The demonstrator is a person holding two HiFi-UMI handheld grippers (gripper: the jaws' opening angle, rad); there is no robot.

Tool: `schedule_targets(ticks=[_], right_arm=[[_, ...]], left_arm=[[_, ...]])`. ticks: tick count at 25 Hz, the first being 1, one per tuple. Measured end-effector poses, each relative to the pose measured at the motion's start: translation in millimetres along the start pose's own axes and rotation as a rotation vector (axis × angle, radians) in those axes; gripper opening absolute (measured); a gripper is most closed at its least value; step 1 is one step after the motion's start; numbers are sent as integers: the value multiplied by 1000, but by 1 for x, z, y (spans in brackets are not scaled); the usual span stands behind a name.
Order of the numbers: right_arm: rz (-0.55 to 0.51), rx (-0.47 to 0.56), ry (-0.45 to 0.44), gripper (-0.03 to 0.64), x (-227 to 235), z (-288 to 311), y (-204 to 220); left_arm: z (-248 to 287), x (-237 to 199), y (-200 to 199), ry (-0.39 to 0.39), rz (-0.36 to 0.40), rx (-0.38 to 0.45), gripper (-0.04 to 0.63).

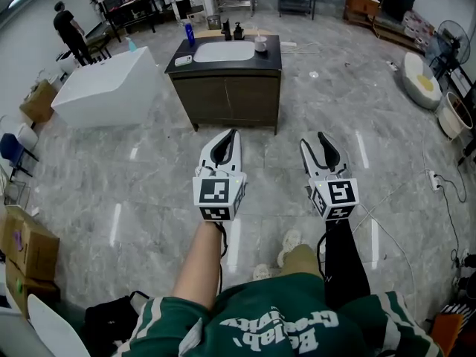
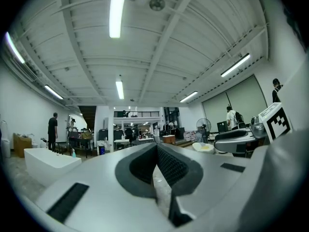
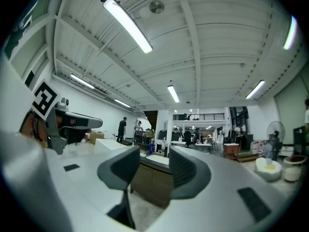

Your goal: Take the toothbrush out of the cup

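A small pale cup (image 1: 260, 44) stands on the right end of a dark vanity (image 1: 227, 91) with a white sink (image 1: 224, 51), well ahead of me across the floor. The toothbrush is too small to make out. I hold both grippers level, side by side, pointing at the vanity and far short of it. My left gripper (image 1: 232, 134) (image 2: 156, 151) is shut, pads together, nothing between them. On my right gripper (image 1: 314, 141) (image 3: 153, 166) the pads stand apart and empty, with the vanity (image 3: 154, 180) showing through the gap.
A blue bottle (image 1: 189, 33) and dark dispensers (image 1: 232, 30) sit behind the sink. A white bathtub (image 1: 104, 88) stands left of the vanity, cardboard boxes (image 1: 26, 244) at my near left, cables (image 1: 439, 181) on the floor at right. A person (image 1: 71, 32) stands far left.
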State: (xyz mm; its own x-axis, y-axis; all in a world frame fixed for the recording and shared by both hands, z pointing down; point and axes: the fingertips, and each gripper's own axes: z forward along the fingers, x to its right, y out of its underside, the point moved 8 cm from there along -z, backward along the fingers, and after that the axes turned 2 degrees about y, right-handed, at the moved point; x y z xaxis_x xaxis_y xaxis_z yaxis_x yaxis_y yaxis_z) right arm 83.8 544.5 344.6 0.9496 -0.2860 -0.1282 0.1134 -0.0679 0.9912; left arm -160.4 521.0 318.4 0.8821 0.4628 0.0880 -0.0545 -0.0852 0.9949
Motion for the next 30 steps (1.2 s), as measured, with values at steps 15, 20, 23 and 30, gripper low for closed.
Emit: schedule_targets(ticks=[15, 20, 23, 30], right_arm=[[-7, 69, -26, 307, 66, 115, 6], [-1, 72, -46, 378, 99, 175, 14], [-15, 72, -55, 392, 119, 210, 15], [-13, 72, -54, 405, 182, 287, 26]], left_arm=[[115, -39, 12, -41, 20, -8, 0], [176, -55, 16, -59, 15, -6, 0], [215, -62, 16, -59, 11, -6, 0], [307, -73, 20, -53, 30, -15, 0]])
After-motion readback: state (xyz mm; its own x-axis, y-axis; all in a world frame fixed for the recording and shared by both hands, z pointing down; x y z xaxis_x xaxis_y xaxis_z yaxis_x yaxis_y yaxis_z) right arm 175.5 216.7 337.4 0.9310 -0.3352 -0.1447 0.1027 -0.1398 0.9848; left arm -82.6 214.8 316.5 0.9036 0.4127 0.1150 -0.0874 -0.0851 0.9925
